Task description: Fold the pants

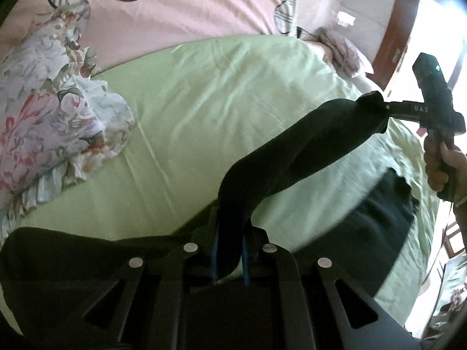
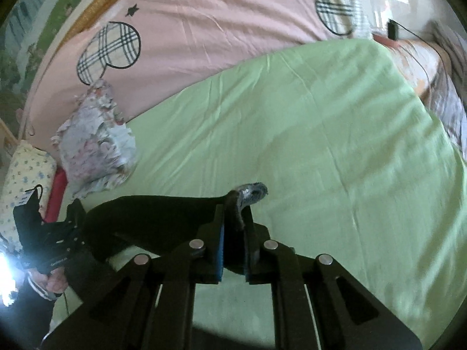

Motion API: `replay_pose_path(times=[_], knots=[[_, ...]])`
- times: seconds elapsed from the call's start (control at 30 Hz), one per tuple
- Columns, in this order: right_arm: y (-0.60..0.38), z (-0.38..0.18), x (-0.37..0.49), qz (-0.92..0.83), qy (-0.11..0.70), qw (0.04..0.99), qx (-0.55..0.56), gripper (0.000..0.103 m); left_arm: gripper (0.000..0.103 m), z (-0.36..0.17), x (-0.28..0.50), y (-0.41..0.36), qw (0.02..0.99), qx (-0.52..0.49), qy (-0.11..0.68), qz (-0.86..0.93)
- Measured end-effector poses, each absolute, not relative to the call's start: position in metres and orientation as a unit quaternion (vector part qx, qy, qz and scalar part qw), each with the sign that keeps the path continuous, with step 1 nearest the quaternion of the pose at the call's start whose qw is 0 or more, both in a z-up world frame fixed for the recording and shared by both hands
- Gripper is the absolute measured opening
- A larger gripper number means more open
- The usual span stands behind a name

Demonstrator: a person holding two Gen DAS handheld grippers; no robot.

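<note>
Black fabric pants (image 1: 306, 148) hang stretched between my two tools above the pale green bedsheet (image 1: 204, 110). My left gripper (image 1: 230, 250) has its blue-padded fingers (image 1: 215, 250) clamped on one end of the cloth, which runs up between them. My right gripper (image 2: 233, 233) pinches the other end, a grey-lined edge poking out past its fingertips (image 2: 219, 233). Beside the sheet lies a floral ruffled pillow (image 1: 49, 116).
</note>
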State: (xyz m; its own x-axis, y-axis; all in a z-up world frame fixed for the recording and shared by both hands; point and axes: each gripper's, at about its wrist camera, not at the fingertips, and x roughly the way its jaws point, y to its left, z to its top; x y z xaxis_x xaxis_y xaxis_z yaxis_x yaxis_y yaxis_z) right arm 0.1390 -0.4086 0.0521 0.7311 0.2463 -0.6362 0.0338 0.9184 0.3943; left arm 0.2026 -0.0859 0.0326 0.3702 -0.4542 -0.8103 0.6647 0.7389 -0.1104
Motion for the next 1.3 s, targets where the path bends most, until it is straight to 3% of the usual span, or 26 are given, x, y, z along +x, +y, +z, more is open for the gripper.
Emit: replay_pose_path(times=[0.83, 0.93, 1.0, 1.1, 1.3], knots=[[-0.396, 0.005, -0.004, 0.065, 0.326, 0.936, 0.115, 0.011, 0.014, -0.001, 0.075, -0.082, 0.813, 0.212, 0.399, -0.369], [-0.394, -0.007, -0.01, 0.064, 0.332, 0.936, 0.101, 0.011, 0.02, -0.012, 0.062, -0.087, 0.81, 0.241, 0.389, -0.366], [-0.392, -0.014, -0.012, 0.066, 0.341, 0.933, 0.097, 0.011, 0.034, -0.014, 0.056, -0.087, 0.809, 0.246, 0.384, -0.371], [-0.391, -0.019, -0.019, 0.066, 0.341, 0.933, 0.1, 0.013, 0.046, -0.013, 0.048, -0.086, 0.81, 0.245, 0.379, -0.376], [-0.395, -0.019, -0.031, 0.054, 0.348, 0.93, 0.105, 0.026, 0.055, -0.011, 0.036, -0.082, 0.811, 0.231, 0.378, -0.383]])
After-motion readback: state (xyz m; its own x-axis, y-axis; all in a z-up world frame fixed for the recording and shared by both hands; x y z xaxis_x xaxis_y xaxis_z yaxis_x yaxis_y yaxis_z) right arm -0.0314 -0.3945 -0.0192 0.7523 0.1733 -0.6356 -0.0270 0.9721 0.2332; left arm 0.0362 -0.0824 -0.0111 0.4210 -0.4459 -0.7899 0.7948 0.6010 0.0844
